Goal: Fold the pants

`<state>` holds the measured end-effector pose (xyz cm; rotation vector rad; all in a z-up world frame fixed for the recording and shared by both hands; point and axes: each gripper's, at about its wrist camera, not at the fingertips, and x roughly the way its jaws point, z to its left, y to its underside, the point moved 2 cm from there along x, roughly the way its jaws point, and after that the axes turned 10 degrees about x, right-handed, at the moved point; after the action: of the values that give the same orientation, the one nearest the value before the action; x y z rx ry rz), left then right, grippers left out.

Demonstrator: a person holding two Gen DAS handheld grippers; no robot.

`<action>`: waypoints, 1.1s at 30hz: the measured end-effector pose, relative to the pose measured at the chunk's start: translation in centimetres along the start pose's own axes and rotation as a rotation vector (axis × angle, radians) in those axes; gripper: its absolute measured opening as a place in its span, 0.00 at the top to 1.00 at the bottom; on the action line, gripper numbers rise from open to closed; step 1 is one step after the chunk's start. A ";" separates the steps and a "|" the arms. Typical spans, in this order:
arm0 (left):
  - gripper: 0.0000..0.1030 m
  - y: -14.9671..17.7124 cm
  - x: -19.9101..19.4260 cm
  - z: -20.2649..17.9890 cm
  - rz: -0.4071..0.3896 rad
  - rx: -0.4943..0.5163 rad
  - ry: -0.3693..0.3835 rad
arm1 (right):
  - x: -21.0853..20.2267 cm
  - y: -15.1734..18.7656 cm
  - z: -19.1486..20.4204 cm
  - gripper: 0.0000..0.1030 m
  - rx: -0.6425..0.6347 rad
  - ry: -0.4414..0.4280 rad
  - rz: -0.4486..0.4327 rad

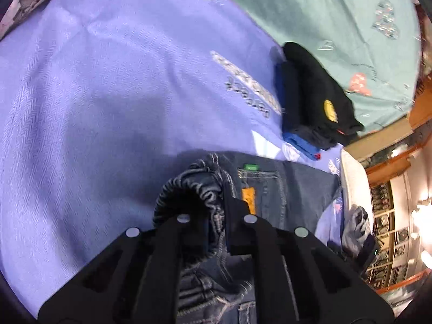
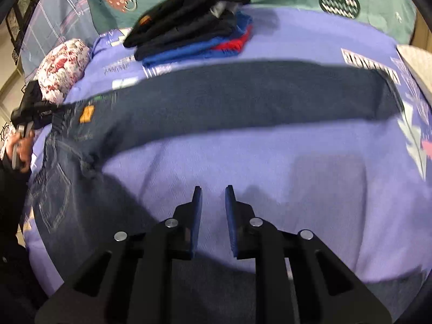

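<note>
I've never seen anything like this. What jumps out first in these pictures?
Dark blue jeans lie stretched across a lilac bedspread, one leg laid out long. The left gripper is clamped on their bunched waistband, while the right gripper hovers open above bare bedspread. Behind sits a stack of folded dark clothes.
</note>
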<state>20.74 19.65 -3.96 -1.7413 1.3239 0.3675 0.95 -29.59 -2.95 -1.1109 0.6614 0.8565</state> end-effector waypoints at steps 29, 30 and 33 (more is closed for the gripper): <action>0.93 1.3 -0.4 -7.9 -0.051 0.213 0.145 | 9.6 -15.9 7.6 0.17 0.237 -0.119 0.154; 0.93 2.0 -1.3 -8.9 -0.068 0.243 0.173 | 9.4 -15.9 7.1 0.17 0.247 -0.125 0.152; 0.93 5.4 -4.2 -12.5 -0.080 0.363 0.266 | 8.3 -15.7 6.0 0.17 0.275 -0.143 0.155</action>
<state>11.00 12.26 3.36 -1.5628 1.4008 -0.1504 18.92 -24.89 -0.15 -0.7519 0.7274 0.9365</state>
